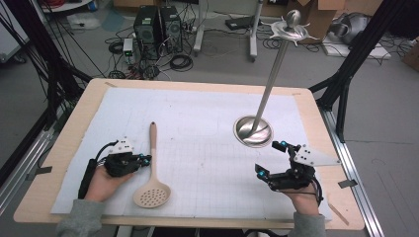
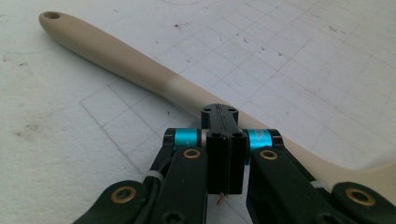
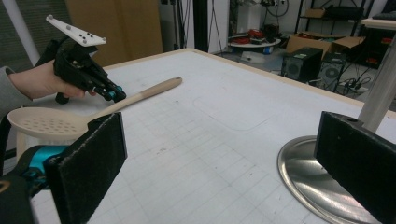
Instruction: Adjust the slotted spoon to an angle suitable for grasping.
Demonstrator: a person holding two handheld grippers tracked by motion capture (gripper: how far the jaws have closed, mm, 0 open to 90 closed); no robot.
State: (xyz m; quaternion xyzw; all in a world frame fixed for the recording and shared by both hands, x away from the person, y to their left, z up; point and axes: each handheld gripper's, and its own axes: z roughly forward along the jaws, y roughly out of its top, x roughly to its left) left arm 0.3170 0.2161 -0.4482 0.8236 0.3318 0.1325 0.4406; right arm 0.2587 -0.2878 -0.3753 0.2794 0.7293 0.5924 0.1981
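Note:
A beige slotted spoon (image 1: 152, 170) lies flat on the white mat, handle pointing away and perforated bowl toward the near edge. My left gripper (image 1: 147, 159) is shut, its tip right beside the handle's middle. In the left gripper view the closed jaws (image 2: 219, 116) point at the handle (image 2: 140, 70) with nothing between them. The right gripper view shows the spoon (image 3: 46, 123) and that left gripper (image 3: 116, 94) farther off. My right gripper (image 1: 270, 158) stands wide open just in front of the metal stand's round base (image 1: 253, 131); its pads (image 3: 93, 158) hold nothing.
The stand's thin pole rises from the base (image 3: 303, 182) to a hooked top with a ball (image 1: 291, 27). The white gridded mat (image 1: 207, 118) covers most of the wooden table (image 1: 64, 148). Computers and cables sit on the floor beyond the far edge.

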